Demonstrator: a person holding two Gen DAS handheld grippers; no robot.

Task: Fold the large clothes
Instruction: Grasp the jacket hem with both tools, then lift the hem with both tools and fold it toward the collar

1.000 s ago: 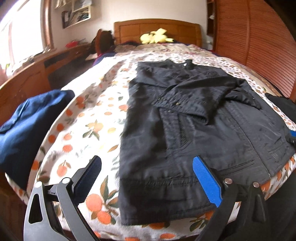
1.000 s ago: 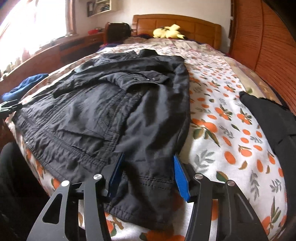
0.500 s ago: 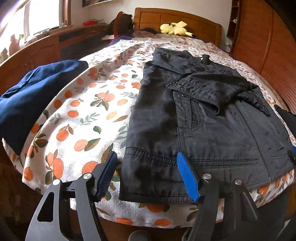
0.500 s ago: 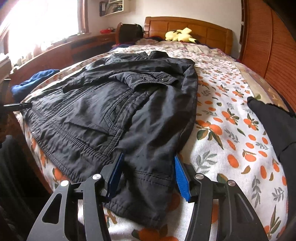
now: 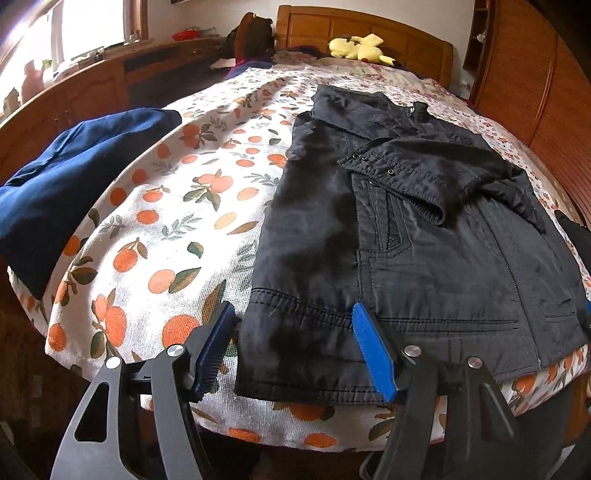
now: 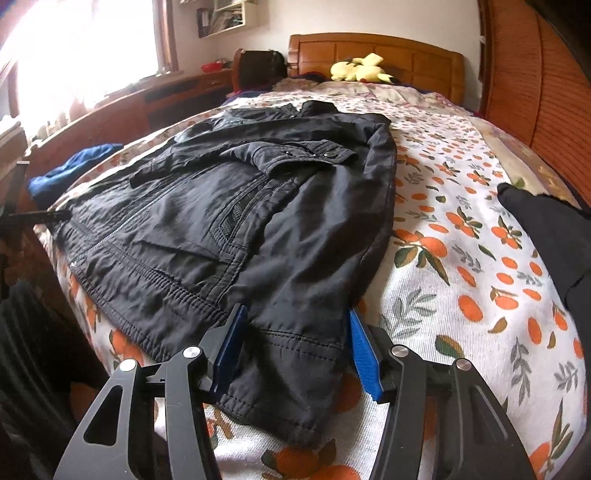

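A black jacket (image 5: 424, 240) lies flat and face up on the orange-print bed sheet (image 5: 166, 240), collar toward the headboard, both sleeves folded across the chest. My left gripper (image 5: 295, 347) is open astride the jacket's near left hem corner. Its left pad (image 5: 216, 347) is over the sheet and its right pad (image 5: 373, 354) rests on the fabric. In the right wrist view the jacket (image 6: 240, 221) fills the middle. My right gripper (image 6: 295, 350) is open astride the near right hem corner, which lies flat and unbunched between the pads.
A folded navy garment (image 5: 74, 184) sits at the bed's left edge. A black garment (image 6: 546, 236) lies on the right side. A yellow plush toy (image 5: 358, 46) rests against the wooden headboard (image 5: 369, 22). Wooden panelling (image 6: 546, 74) runs along the right, and a desk (image 5: 92, 92) stands under the window.
The left gripper's jaws narrowed from wide open and the gripper rolled and settled over the left hem corner. The right gripper kept its place over the right corner.
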